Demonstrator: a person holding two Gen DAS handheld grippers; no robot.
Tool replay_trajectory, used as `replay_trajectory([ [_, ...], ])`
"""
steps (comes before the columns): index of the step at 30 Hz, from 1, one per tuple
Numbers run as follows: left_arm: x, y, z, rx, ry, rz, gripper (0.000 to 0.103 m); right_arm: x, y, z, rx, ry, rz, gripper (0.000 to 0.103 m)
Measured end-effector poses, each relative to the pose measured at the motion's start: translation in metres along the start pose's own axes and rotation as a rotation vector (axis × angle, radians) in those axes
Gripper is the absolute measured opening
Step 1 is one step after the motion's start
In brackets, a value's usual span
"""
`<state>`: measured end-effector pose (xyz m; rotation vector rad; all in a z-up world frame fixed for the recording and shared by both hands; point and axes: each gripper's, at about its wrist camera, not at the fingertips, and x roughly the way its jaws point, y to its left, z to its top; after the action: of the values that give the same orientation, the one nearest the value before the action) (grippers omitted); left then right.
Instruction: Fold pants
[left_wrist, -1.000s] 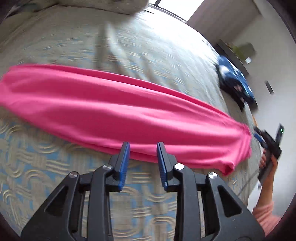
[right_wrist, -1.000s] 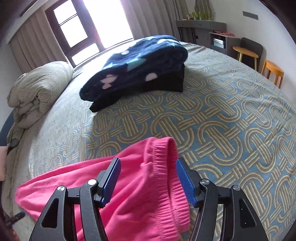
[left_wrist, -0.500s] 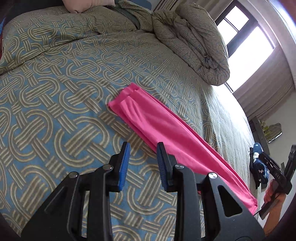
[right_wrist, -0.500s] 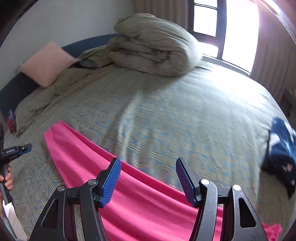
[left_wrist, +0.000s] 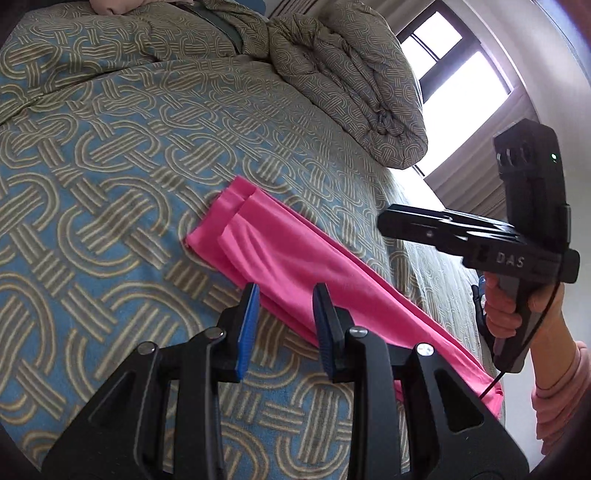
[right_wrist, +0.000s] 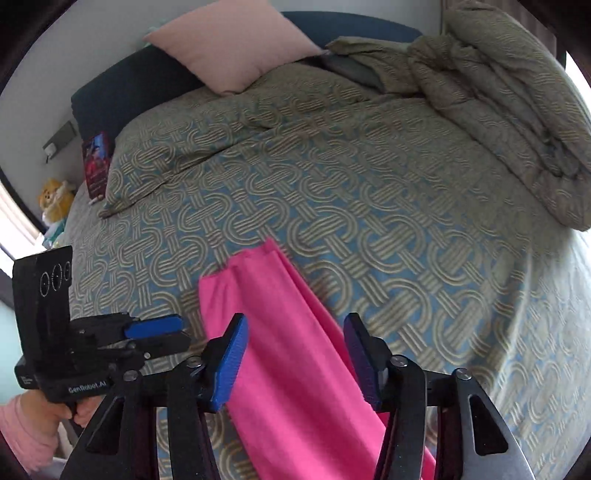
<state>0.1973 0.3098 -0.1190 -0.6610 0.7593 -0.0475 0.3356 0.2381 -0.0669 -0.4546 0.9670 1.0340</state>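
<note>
The long bright pink cloth pants (left_wrist: 295, 258) are laid flat on the blue and tan patterned bedspread (left_wrist: 110, 166). The left gripper (left_wrist: 284, 325) is held above one edge, fingers slightly spread, nothing pinched. The right gripper (right_wrist: 295, 363) is closing above the pants, which are seen between its fingers, untouched.

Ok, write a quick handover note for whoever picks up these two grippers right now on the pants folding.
Left gripper: jaws partly open, empty, above the near edge of the pink pants.
Right gripper: jaws closing, pants below them, nothing pinched.
Pants: one long narrow strip on the patterned bedspread, legs stacked, cuffs toward the pillows.
Done: the lengthwise fold.
Left: fold the strip across its length and smooth it.
</note>
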Motion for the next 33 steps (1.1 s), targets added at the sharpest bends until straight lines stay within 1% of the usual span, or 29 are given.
replay_trajectory([
  [2, 0.003, 0.002, 0.007, -0.003, -0.006, -0.006, 0.031, 0.022, 0.002, 0.013, -0.019, 0.043, 0.033, 0.041],
  [6, 0.011, 0.008, 0.021, -0.006, -0.015, 0.014, 0.031, 0.058, 0.008, 0.031, -0.041, 0.126, 0.076, 0.041],
  [11, 0.02, 0.018, 0.022, -0.014, -0.002, 0.057, 0.031, 0.083, 0.006, 0.039, -0.052, 0.172, 0.094, 0.041],
  [13, 0.021, 0.024, 0.02, -0.028, 0.001, 0.069, 0.036, 0.092, 0.003, 0.04, -0.029, 0.199, 0.128, 0.041],
  [15, 0.02, 0.029, 0.019, -0.05, -0.006, 0.069, 0.048, 0.095, 0.0, 0.039, -0.023, 0.21, 0.154, 0.041],
  [20, 0.023, 0.031, 0.019, -0.059, 0.0, 0.035, 0.049, 0.104, -0.001, 0.037, -0.015, 0.241, 0.202, 0.042],
  [21, 0.025, 0.03, 0.02, -0.052, 0.006, 0.019, 0.047, 0.107, -0.001, 0.038, -0.006, 0.239, 0.209, 0.044],
  [22, 0.026, 0.027, 0.02, -0.039, 0.008, 0.0, 0.04, 0.108, -0.001, 0.04, 0.011, 0.232, 0.218, 0.044],
  [23, 0.027, 0.024, 0.02, -0.019, 0.011, -0.004, 0.018, 0.108, -0.003, 0.041, 0.031, 0.224, 0.228, 0.045],
  [24, 0.027, 0.021, 0.02, 0.0, 0.012, 0.009, 0.006, 0.108, -0.005, 0.041, 0.049, 0.215, 0.237, 0.043],
  [25, 0.027, 0.019, 0.02, 0.01, 0.008, 0.022, 0.006, 0.108, -0.005, 0.042, 0.056, 0.212, 0.235, 0.039],
  [26, 0.025, 0.019, 0.019, 0.013, 0.002, 0.023, 0.006, 0.108, -0.004, 0.042, 0.051, 0.205, 0.208, 0.012],
  [27, 0.022, 0.02, 0.019, 0.01, -0.006, 0.024, 0.005, 0.107, -0.002, 0.043, 0.036, 0.198, 0.182, 0.004],
  [30, 0.01, 0.022, 0.019, 0.001, -0.046, 0.029, 0.004, 0.099, 0.005, 0.046, 0.026, 0.166, 0.179, 0.003],
  [33, 0.001, 0.022, 0.021, -0.007, -0.077, 0.036, 0.003, 0.09, 0.01, 0.053, 0.027, 0.124, 0.195, 0.002],
])
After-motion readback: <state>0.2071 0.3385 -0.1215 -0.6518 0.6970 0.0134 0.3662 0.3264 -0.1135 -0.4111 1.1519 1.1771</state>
